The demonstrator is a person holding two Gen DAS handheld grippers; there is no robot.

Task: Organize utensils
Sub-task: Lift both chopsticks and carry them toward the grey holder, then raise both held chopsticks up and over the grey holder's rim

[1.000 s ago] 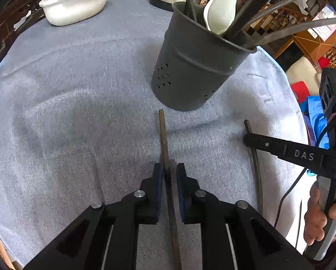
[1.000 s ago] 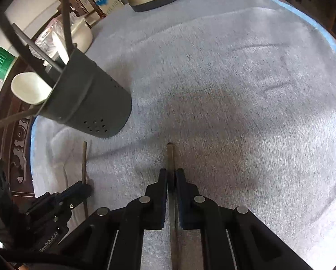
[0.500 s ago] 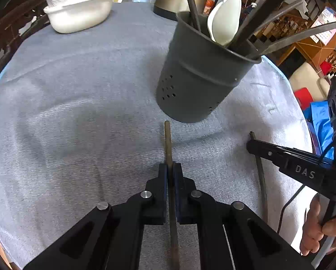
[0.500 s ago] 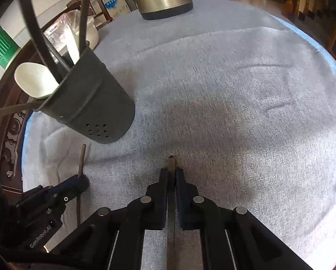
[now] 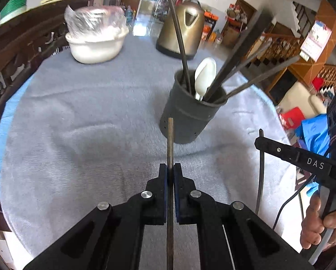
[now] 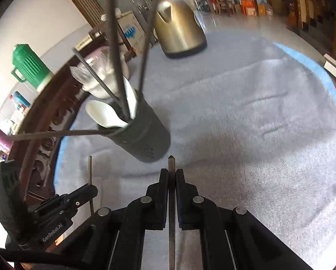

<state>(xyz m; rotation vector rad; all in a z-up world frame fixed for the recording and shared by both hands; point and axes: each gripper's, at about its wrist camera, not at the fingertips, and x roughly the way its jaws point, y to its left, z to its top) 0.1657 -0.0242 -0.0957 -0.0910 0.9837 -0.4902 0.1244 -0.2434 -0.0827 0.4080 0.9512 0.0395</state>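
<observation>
Lived-in home, cloth-covered dining table [image 5: 78, 112], brass-coloured kettle [image 5: 181, 33], carved wooden chairs [image 5: 17, 51], staircase [image 5: 278, 47]

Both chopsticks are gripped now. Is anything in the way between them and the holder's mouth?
No object lies on the cloth between either tool and the holder. The mouth is crowded, though: a white spoon and several dark sticks fan out over the rim. Each held chopstick probably has to drop in between them.
</observation>
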